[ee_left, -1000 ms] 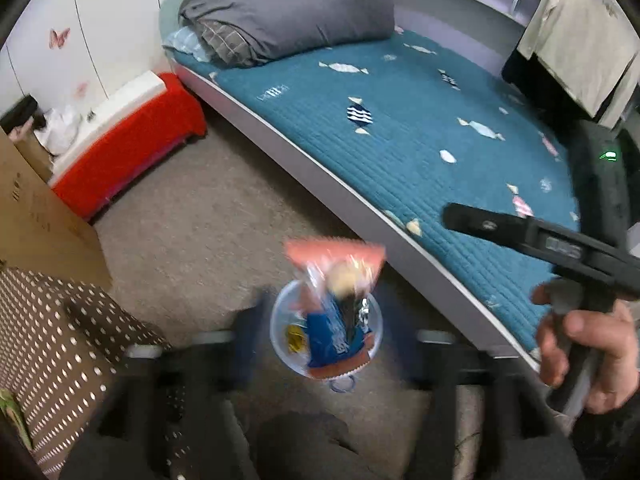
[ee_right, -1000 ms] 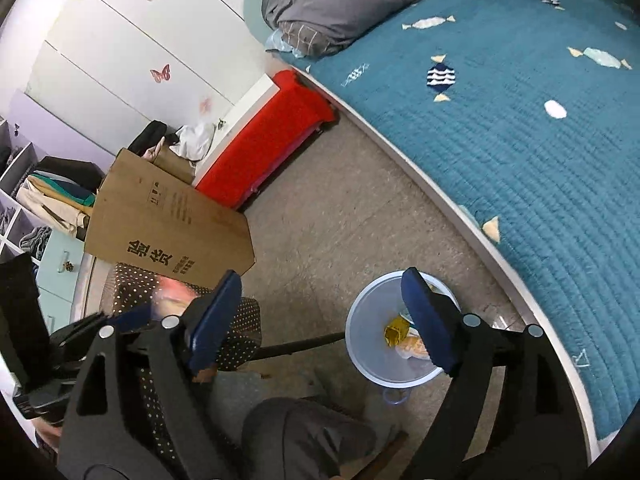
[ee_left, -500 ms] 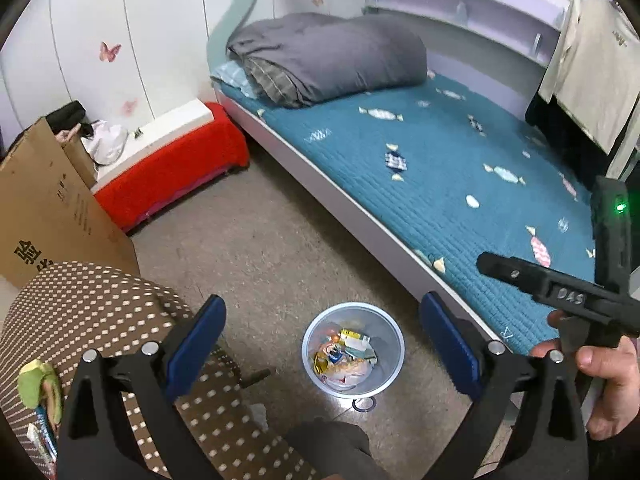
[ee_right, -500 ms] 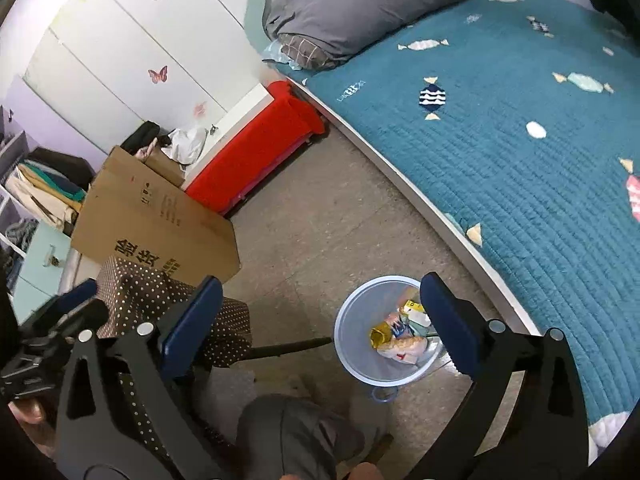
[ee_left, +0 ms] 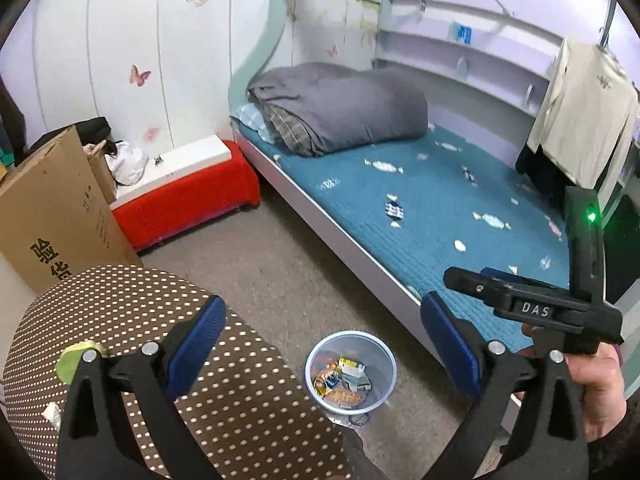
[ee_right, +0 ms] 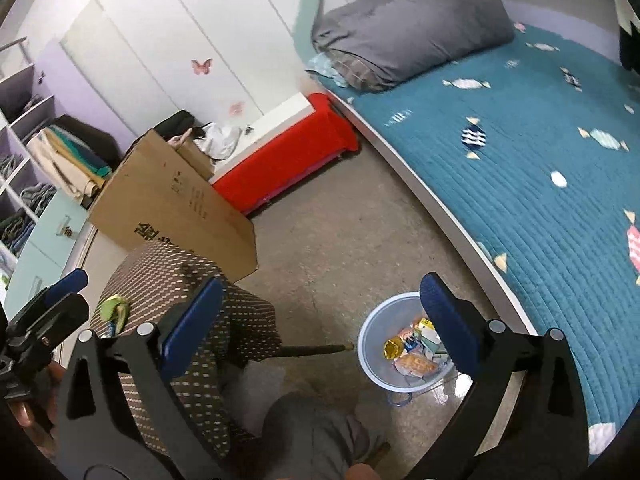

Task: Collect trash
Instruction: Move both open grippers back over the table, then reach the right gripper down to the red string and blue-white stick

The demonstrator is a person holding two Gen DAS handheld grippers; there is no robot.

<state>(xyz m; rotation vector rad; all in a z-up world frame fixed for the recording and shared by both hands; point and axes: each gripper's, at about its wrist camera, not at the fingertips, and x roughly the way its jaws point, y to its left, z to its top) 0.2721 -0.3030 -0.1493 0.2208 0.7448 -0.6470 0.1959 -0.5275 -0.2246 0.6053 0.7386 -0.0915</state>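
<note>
A pale blue trash bin (ee_left: 350, 372) stands on the floor beside the bed and holds several snack wrappers (ee_left: 342, 380); it also shows in the right wrist view (ee_right: 404, 344). My left gripper (ee_left: 322, 340) is open and empty, high above the bin and the dotted stool. My right gripper (ee_right: 320, 316) is open and empty, also high above the floor. A green scrap (ee_left: 74, 358) lies on the brown dotted stool (ee_left: 160, 360), and shows in the right wrist view (ee_right: 114, 306) too. The right gripper's body is seen in the left wrist view (ee_left: 532, 312).
A bed with a teal quilt (ee_left: 420, 208) and a grey duvet (ee_left: 340, 108) fills the right side. A red bench (ee_left: 184, 204) and a cardboard box (ee_left: 52, 216) stand against the wall. Shelves with clothes (ee_right: 36, 168) are at the left.
The left gripper let go of the orange and blue snack bag, which now lies in the bin. Both grippers rose and tilted up, showing more of the room.
</note>
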